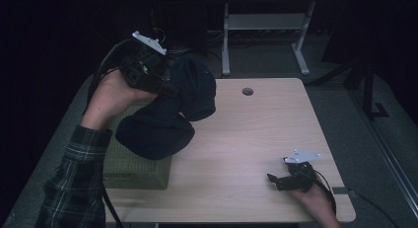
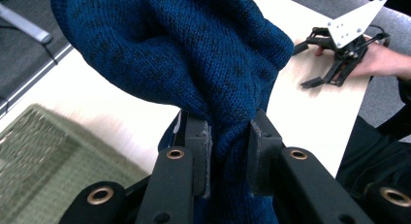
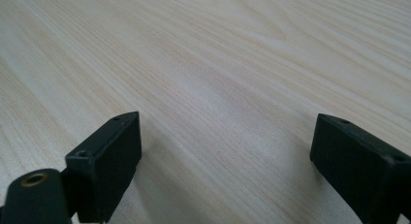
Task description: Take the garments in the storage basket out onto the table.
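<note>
The wooden table [image 1: 256, 154] carries a green woven box [image 1: 135, 166] at about eight o'clock from its centre, and the work in hand looks like lifting a dark blue knitted garment [image 1: 167, 119] out of or away from that box. The garment hangs in the air over the box's far corner, at roughly ten o'clock from the table's middle, bunched into two heavy folds that sag below the grip. The left gripper [image 2: 228, 151] has its jaws closed most of the way on a thick pinch of the knit, pads pressing the fabric from both sides. To do this step well, I would judge that the lift should go high enough for the lowest fold to clear the box rim before travelling toward three o'clock, where bare table waits; a slow sweep keeps the loose bulk from swinging and slipping out of the pinch. The right gripper [image 1: 283, 181], at about four o'clock near the front edge, rests low with its jaws spread wide and nothing between them, well apart from the garment; it could come in to catch a hanging edge and spread it.
</note>
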Available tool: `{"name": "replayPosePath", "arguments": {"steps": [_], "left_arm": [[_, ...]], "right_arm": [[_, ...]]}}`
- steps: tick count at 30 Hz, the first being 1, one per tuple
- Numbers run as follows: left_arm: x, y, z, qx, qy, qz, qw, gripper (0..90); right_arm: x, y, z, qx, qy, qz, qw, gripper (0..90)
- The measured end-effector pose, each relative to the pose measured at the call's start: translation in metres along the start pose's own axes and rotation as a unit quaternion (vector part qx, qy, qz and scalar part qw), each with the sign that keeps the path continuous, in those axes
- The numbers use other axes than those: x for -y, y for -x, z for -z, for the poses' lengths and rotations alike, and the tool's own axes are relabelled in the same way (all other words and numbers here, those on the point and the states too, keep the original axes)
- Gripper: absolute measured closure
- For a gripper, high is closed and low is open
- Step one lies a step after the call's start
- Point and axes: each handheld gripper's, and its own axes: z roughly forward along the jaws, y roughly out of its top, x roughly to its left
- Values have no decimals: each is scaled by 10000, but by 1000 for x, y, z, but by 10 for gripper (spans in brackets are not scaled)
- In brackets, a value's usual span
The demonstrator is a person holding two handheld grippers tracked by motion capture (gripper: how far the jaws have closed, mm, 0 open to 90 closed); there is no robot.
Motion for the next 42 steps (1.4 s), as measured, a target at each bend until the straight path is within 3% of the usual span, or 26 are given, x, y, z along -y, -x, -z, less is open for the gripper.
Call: {"name": "replayPosePath", "arguments": {"steps": [25,31,42], "left_arm": [[-50,34,-77,374,-163,-468,9981,747],[-56,41,-92,479,-184,-508,9974,747],[-63,59,-137,797,-237,-537,9951,746]], "right_arm": [[0,0,0,11,-3,-8,10000,100],[0,0,0,12,-2,-7,10000,100],[0,0,0,9,-1,-7,10000,101]]}}
